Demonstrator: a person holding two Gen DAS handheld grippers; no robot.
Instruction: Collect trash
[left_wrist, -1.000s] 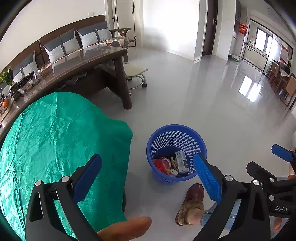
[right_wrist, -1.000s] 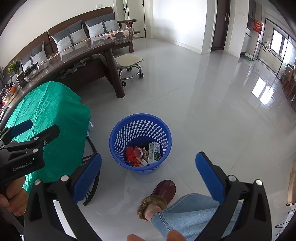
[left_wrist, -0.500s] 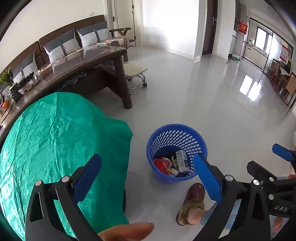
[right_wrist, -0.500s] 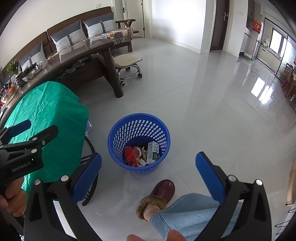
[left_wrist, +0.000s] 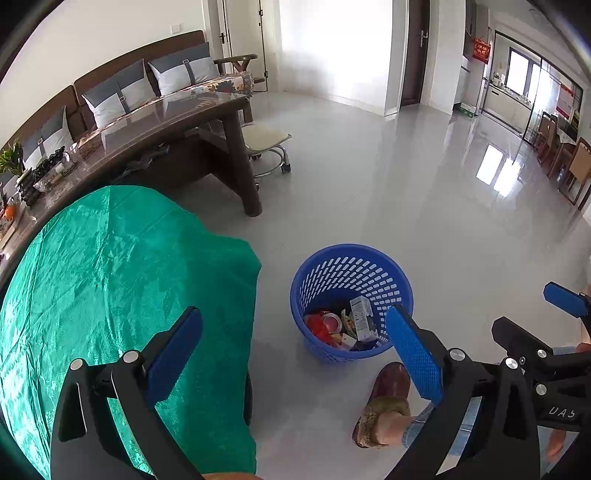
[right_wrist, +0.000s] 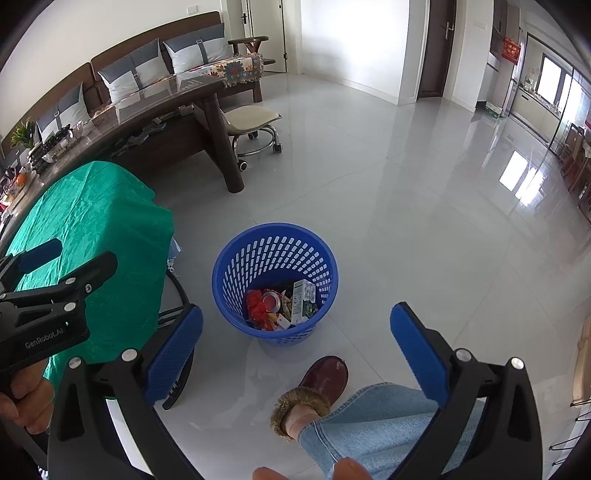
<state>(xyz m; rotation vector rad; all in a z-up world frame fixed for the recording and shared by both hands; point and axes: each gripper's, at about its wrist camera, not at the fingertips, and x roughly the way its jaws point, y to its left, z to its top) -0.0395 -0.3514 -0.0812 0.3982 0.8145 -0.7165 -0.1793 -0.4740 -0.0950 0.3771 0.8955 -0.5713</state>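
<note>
A blue slotted basket (left_wrist: 351, 284) (right_wrist: 275, 254) stands on the pale tiled floor. Inside lies trash: a white and green carton (left_wrist: 361, 317) (right_wrist: 303, 299), red wrappers (right_wrist: 255, 308) and a round lid. My left gripper (left_wrist: 295, 354) is open and holds nothing, hovering above the corner of the green-covered table, left of the basket. My right gripper (right_wrist: 295, 343) is open too and holds nothing, above the floor just in front of the basket. The left gripper shows in the right wrist view at far left (right_wrist: 48, 273).
A table under a green cloth (left_wrist: 110, 280) (right_wrist: 92, 221) stands left of the basket. A person's foot in a dark red slipper (left_wrist: 388, 398) (right_wrist: 317, 387) is in front of it. A long dark wooden table (left_wrist: 166, 129), a rolling stool (right_wrist: 255, 125) and a sofa lie behind.
Both views have drifted only slightly; the basket, trash and foot stay where they were. Both grippers remain open.
</note>
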